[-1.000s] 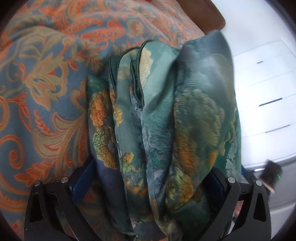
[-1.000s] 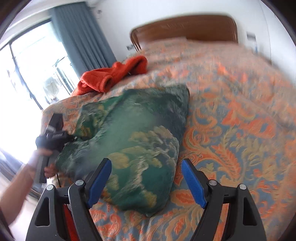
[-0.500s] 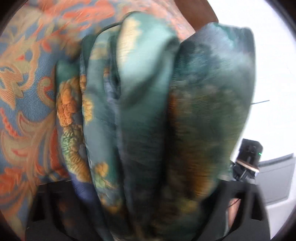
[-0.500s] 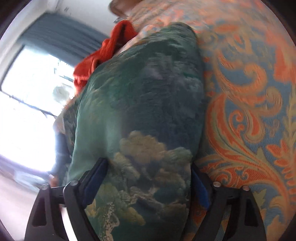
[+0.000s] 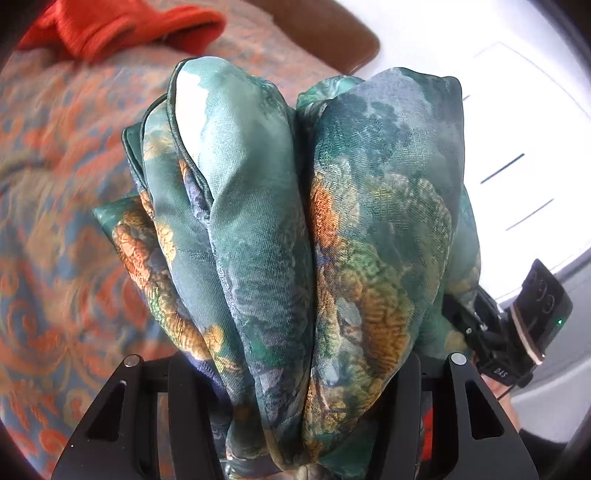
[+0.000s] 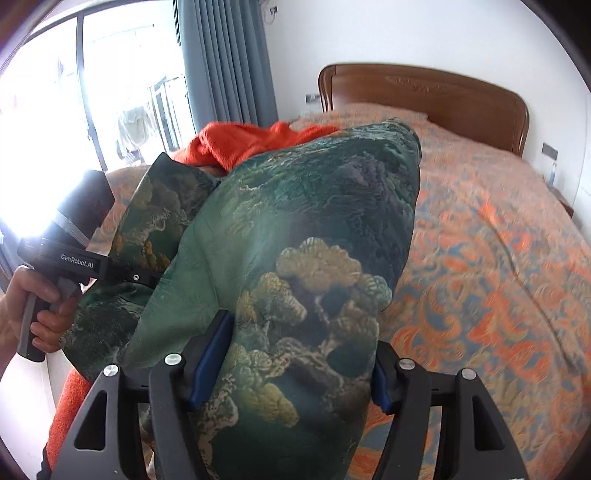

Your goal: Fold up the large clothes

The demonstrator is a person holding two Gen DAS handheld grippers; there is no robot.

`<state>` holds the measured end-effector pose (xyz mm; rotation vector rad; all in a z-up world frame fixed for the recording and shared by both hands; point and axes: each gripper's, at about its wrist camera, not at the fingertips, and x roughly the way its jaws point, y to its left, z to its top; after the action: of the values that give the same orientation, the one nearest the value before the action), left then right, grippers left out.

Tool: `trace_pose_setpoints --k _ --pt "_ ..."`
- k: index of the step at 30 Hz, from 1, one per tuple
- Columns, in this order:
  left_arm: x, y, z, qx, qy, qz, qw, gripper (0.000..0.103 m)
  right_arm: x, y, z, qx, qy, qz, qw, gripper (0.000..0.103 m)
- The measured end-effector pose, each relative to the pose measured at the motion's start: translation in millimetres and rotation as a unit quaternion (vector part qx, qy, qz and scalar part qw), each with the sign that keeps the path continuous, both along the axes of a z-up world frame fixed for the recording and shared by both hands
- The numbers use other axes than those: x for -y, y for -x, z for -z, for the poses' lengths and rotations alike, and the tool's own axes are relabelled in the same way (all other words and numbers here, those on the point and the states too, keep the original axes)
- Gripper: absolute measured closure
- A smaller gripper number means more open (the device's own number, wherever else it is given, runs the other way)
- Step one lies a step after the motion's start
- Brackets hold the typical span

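Both your grippers clamp the folded green floral garment [image 5: 295, 221]: left gripper [image 5: 295, 373], right gripper [image 6: 288, 369]. Bundle's long axis runs fwd along each one's fingers, w/ the bed [image 6: 498, 258] beyond and below.

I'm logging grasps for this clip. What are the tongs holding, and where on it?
Both tongs grip the folded green patterned garment: left tongs clamp its bunched folds, right tongs its other end.

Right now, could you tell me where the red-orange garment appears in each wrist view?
Left wrist: red-orange garment at top left, behind the green garment.
Right wrist: it sits centre-left, past the green bundle.
Shared landmark: the wooden headboard, beyond it in both.
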<state>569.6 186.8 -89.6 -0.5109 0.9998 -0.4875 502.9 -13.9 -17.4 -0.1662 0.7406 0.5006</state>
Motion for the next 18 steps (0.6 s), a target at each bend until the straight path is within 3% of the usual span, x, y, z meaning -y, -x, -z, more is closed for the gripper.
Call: trace_pose_setpoints --k 5,10,15,17,18 --pt "28.7 -64.1 -26.3 0.027 -0.013 0.007 0.9995 0.051 28.9 -46.3 -29.3 0.027 -0.012 0.011 1.0 0.037" --pt "59.3 -128.2 -29.3 0.03 -0.024 0.015 0.9991 0.051 76.5 -113.8 -36.1 0.021 -0.043 0.043 0.998 0.037" --pt "74.6 -184.1 -6.3 0.011 -0.052 0.008 0.9985 0.05 108.3 -174.5 -12.9 -0.003 -0.06 0.07 0.996 0.037" --pt "85.3 -201.8 13.6 -0.002 -0.064 0.0 0.9979 0.044 115.4 -198.8 4.2 -0.021 -0.065 0.074 0.995 0.037" --pt "88.7 -212.8 29.5 -0.018 -0.075 -0.008 0.997 0.034 118.2 -211.8 16.2 -0.034 -0.068 0.08 0.994 0.037"
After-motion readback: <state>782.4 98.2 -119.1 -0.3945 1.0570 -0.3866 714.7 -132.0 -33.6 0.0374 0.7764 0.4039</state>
